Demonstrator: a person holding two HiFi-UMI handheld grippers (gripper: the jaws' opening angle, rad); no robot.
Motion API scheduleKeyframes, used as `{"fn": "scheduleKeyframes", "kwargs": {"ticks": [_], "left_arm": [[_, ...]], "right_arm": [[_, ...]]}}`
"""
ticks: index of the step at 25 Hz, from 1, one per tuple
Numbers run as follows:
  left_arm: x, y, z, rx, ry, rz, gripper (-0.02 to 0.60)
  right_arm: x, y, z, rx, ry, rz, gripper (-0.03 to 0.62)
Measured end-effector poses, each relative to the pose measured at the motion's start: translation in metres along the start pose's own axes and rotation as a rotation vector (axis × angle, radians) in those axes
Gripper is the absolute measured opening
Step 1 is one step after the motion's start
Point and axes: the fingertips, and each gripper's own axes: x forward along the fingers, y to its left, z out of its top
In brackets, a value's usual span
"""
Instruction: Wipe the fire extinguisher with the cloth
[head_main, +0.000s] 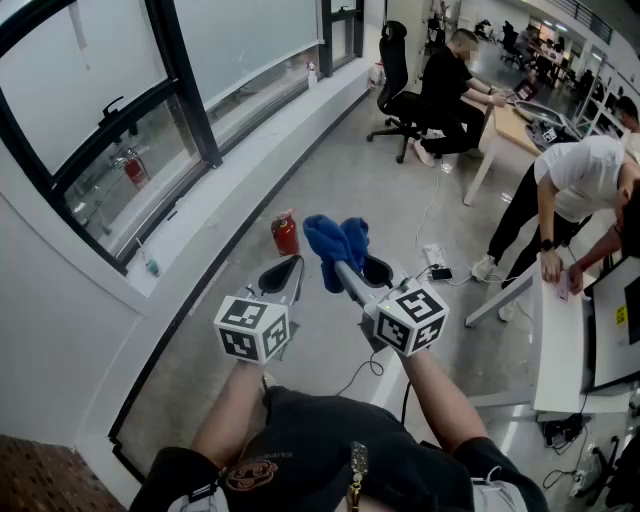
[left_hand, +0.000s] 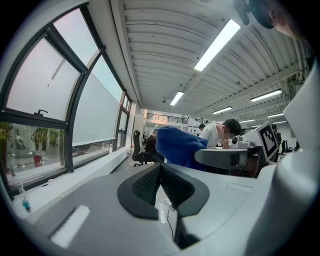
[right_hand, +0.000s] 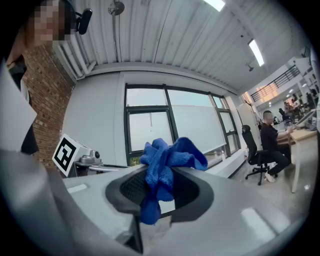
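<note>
A small red fire extinguisher (head_main: 286, 235) stands on the grey floor near the window wall, ahead of both grippers. My right gripper (head_main: 352, 268) is shut on a bunched blue cloth (head_main: 336, 243), which sticks up past its black pads (right_hand: 187, 192); the cloth (right_hand: 165, 165) fills the gap between the jaws in the right gripper view. My left gripper (head_main: 284, 272) is shut with nothing in it, its pads (left_hand: 172, 185) meeting. It sits just below and left of the extinguisher. The blue cloth (left_hand: 177, 145) also shows to the right in the left gripper view.
A low white ledge (head_main: 215, 205) runs under the dark-framed windows (head_main: 110, 110) on the left. People sit and stand at desks (head_main: 560, 330) to the right, with an office chair (head_main: 395, 75) further back. A power strip and cables (head_main: 435, 262) lie on the floor.
</note>
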Motion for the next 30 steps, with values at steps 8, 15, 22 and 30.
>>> {"fn": "scheduleKeyframes", "kwargs": {"ticks": [8, 15, 22, 30], "left_arm": [[0.0, 0.001, -0.002, 0.003, 0.002, 0.001, 0.005], [0.0, 0.0, -0.004, 0.006, 0.012, 0.002, 0.005], [0.01, 0.001, -0.013, 0.008, 0.035, -0.007, 0.005], [0.019, 0.008, -0.025, 0.023, 0.074, 0.006, 0.005]], "right_arm": [[0.0, 0.0, -0.001, 0.01, -0.009, 0.002, 0.118], [-0.001, 0.001, -0.002, 0.013, -0.001, 0.003, 0.118], [0.0, -0.006, -0.016, 0.045, 0.031, -0.003, 0.118], [0.002, -0.023, -0.026, 0.065, 0.063, -0.007, 0.118]]}}
